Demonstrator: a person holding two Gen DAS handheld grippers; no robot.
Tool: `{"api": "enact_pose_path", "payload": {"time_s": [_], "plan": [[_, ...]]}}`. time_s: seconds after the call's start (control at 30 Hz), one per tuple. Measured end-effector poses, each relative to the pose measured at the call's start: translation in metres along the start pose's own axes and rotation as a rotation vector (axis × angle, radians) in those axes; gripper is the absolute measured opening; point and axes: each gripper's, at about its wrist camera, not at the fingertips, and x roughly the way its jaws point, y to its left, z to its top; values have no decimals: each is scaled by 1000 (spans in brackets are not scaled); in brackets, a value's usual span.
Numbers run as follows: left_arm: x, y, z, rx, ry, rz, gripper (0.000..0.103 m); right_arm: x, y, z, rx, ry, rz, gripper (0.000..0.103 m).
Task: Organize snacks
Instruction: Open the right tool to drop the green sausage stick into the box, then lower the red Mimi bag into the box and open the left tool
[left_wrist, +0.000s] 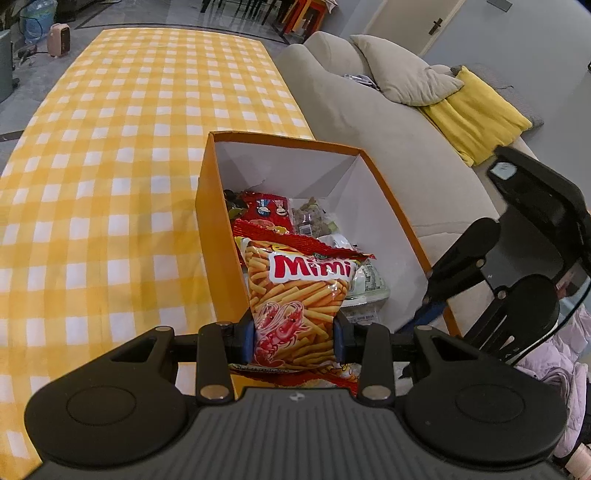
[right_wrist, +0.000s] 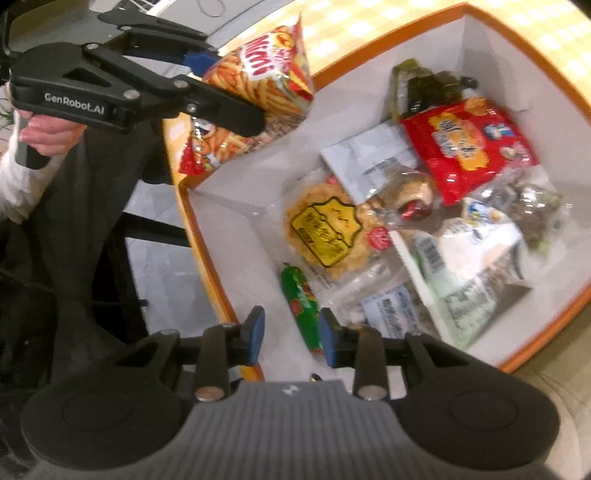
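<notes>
An orange box (left_wrist: 210, 206) with white inside stands at the table's right edge and holds several snack packs. My left gripper (left_wrist: 295, 341) is shut on a Mimi shrimp-stick bag (left_wrist: 299, 295) and holds it over the box's near left wall. The bag also shows in the right wrist view (right_wrist: 258, 85), with the left gripper (right_wrist: 207, 74) on it. My right gripper (right_wrist: 290, 338) is open over the box's near corner (right_wrist: 207, 258), its fingers either side of a green sausage stick (right_wrist: 301, 301) lying inside. A red pack (right_wrist: 469, 144) and a round cracker pack (right_wrist: 325, 229) lie in the box.
A yellow checked tablecloth (left_wrist: 110, 184) covers the table left of the box. A beige sofa (left_wrist: 388, 140) with a grey cushion and a yellow one (left_wrist: 476, 114) stands right of the table. The right gripper's body (left_wrist: 517, 266) hangs over the box's right side.
</notes>
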Motion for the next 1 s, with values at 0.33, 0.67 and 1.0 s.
{"api": "enact_pose_path", "payload": {"time_s": [0.33,0.67,1.0], "plan": [[-20,-15,-9,7,-26,145,43,-20,12,-17,211,-130,-274,44],[-30,-29,-11,-3,-28,177,43,-21,45,-40,538,-455,-401,50],[19,-49,17,-17,-4,139,43,-53,53,-106,838,-842,-518,51]]}}
